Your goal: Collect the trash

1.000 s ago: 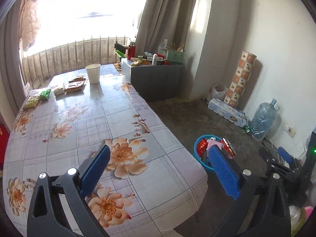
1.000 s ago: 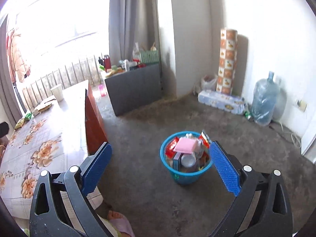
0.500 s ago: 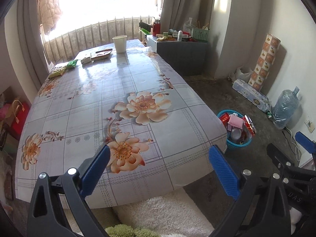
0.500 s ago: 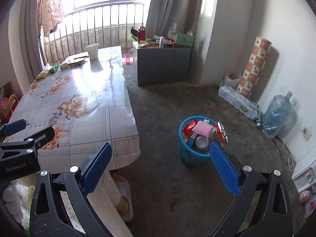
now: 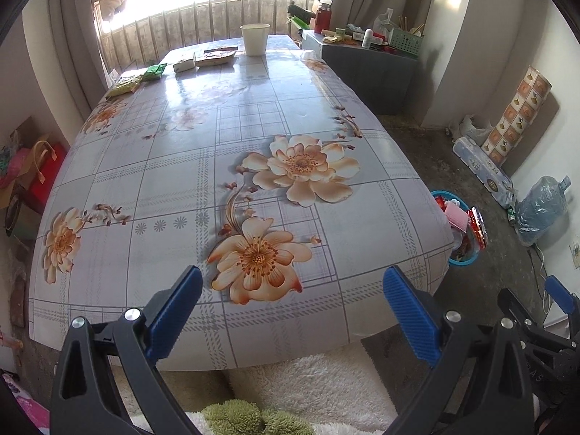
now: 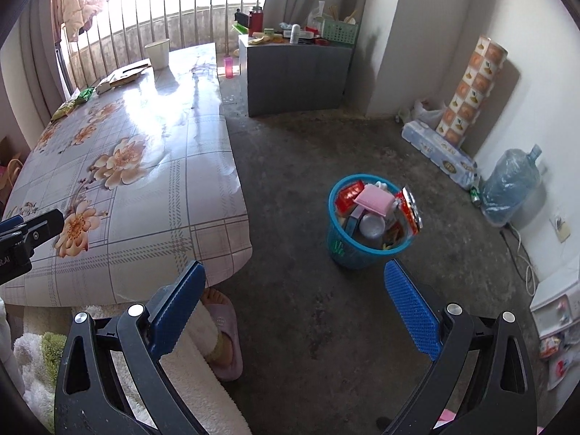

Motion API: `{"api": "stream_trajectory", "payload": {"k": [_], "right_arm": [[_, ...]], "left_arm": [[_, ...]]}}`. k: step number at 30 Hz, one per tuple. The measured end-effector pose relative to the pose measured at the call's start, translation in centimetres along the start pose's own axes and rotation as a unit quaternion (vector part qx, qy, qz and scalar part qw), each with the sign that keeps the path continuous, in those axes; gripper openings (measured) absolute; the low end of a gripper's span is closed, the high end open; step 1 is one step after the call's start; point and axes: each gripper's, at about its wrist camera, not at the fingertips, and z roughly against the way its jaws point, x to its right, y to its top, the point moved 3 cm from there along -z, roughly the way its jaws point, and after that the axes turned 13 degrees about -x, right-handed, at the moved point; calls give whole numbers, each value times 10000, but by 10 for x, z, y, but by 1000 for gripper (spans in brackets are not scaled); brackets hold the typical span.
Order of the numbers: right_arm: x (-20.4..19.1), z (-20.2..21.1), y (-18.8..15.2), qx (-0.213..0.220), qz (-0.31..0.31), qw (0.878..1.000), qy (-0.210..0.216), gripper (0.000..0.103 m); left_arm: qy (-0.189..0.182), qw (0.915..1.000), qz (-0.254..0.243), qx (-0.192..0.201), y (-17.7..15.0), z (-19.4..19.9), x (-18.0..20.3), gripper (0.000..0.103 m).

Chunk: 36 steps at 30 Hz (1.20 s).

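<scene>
Both grippers had pulled back from the blue trash basket (image 6: 366,232), now at 1 o'clock off the right gripper (image 6: 295,302), and with left gripper (image 5: 291,306) fingers also spread empty, leftover wrappers (image 5: 139,78) sat way out at 11 o'clock.

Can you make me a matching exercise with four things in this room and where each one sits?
Things:
1. white paper cup
2. blue trash basket
3. water jug
4. green basket

Places:
A. floor by the right wall
B. far end of the table
C. on the grey cabinet
D. open floor right of the table

Pairs: 1-B, 2-D, 3-A, 4-C
</scene>
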Motion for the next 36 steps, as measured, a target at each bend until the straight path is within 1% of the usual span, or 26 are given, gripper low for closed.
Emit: {"api": "stream_trajectory", "payload": {"k": [7, 11, 17, 20, 23, 25, 31, 36], "right_arm": [[-9, -4, 4, -182, 81, 9997, 173, 95], [-15, -4, 10, -300, 161, 9990, 291, 95], [-30, 3, 28, -311, 246, 9984, 404, 95], [-42, 6, 36, -371, 398, 9976, 435, 95], [-53, 7, 43, -470, 524, 9967, 398, 95], [-58, 9, 48, -561, 559, 9958, 451, 95], [-76, 12, 62, -832, 704, 9927, 512, 95], [-91, 11, 72, -976, 821, 9913, 339, 95]], "left_arm": [[109, 9997, 130, -163, 4, -5, -10, 98], [82, 9994, 182, -268, 6, -8, -15, 98], [12, 9993, 301, -222, 17, -3, -25, 98], [-61, 9988, 389, -283, 25, -2, -31, 98], [-119, 9983, 432, -385, 33, -1, -37, 98], [-139, 9981, 424, -422, 38, 0, -41, 98], [-226, 9981, 292, -496, 50, 5, -48, 98], [-314, 9975, 271, -578, 57, 4, -57, 98]]}}
